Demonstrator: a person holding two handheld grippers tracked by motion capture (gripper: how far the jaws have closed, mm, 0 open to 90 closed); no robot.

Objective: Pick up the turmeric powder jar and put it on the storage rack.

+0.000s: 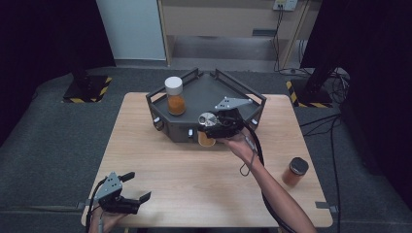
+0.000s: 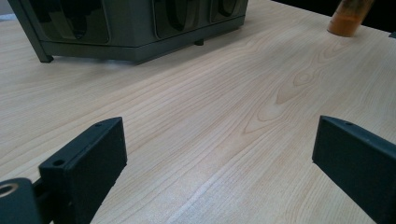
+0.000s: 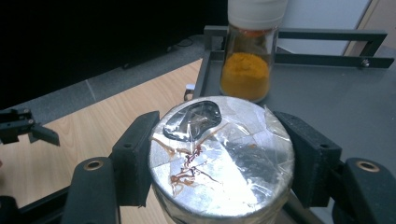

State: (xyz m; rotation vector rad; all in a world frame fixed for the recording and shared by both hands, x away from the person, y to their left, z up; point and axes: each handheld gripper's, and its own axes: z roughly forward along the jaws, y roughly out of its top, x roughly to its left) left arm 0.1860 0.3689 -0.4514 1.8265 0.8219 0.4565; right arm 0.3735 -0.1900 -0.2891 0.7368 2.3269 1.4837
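The right tongs (image 3: pixel 219 163) are clamping a glass jar with a silver foil-covered top (image 3: pixel 222 156) by its sides, holding it at the front edge of the dark grey angular metal tray (image 1: pixel 194 128) on the pale wooden table (image 1: pixel 194 170). A white-lidded glass jar of orange powder (image 1: pixel 175 96) is standing on the tray's left part, well apart from the held jar. The left tongs (image 2: pixel 219 154) are standing wide apart with nothing between them, low over the table, near the front-left corner and well away from the tray. A dark-lidded jar of orange powder (image 1: pixel 295 171) is standing to the right of the tray.
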